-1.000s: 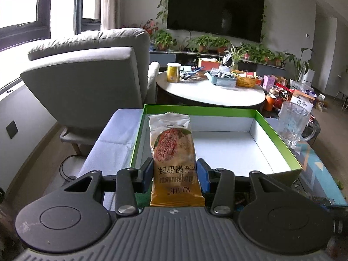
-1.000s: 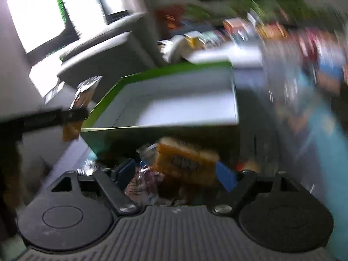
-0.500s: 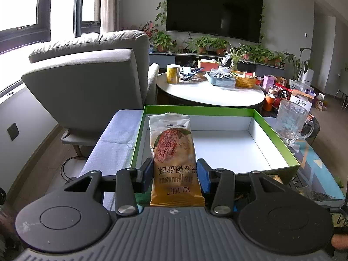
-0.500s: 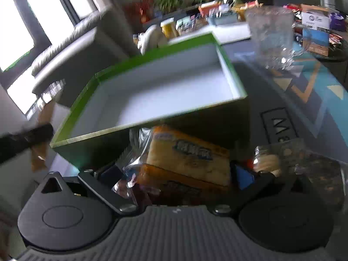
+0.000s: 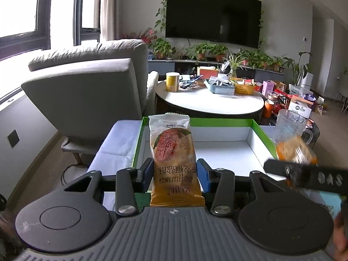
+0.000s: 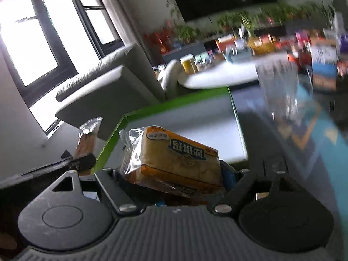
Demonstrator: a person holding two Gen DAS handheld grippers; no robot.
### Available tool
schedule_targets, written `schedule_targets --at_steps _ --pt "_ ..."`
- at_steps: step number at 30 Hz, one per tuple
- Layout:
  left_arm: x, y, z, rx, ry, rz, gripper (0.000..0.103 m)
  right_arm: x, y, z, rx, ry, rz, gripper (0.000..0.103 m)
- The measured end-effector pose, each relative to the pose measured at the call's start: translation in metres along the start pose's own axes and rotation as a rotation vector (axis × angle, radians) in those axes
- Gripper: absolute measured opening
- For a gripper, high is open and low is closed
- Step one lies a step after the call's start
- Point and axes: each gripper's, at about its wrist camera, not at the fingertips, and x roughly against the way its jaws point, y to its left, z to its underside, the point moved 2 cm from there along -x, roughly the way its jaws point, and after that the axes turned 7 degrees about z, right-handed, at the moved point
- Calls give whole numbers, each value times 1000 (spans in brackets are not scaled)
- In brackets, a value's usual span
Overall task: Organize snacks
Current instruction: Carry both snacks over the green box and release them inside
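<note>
Now | left gripper clamps upright biscuit packet, long axis vertical | right gripper clamps yellow cracker pack crosswise | green box straight ahead below both, right nearer

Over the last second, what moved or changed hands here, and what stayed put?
The right hand-held gripper rose from below the green box front wall to above its rim, carrying the orange bread packet it already held; it now shows in the left wrist view. Unchanged: the left hand-held gripper clamps the upright pastry packet, and the box is empty.
</note>
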Motion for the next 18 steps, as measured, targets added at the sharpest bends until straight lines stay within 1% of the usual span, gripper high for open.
schedule_targets --at_steps 5,14,18 --pt "-16 4 -2 -3 21 -17 41 -25 3 -17 26 -13 40 57" --pt "-56 13 -8 -1 40 -16 41 -63 7 -17 74 9 109 57" --pt "-75 17 4 -2 93 -15 41 -81 9 -8 114 44 133 57"
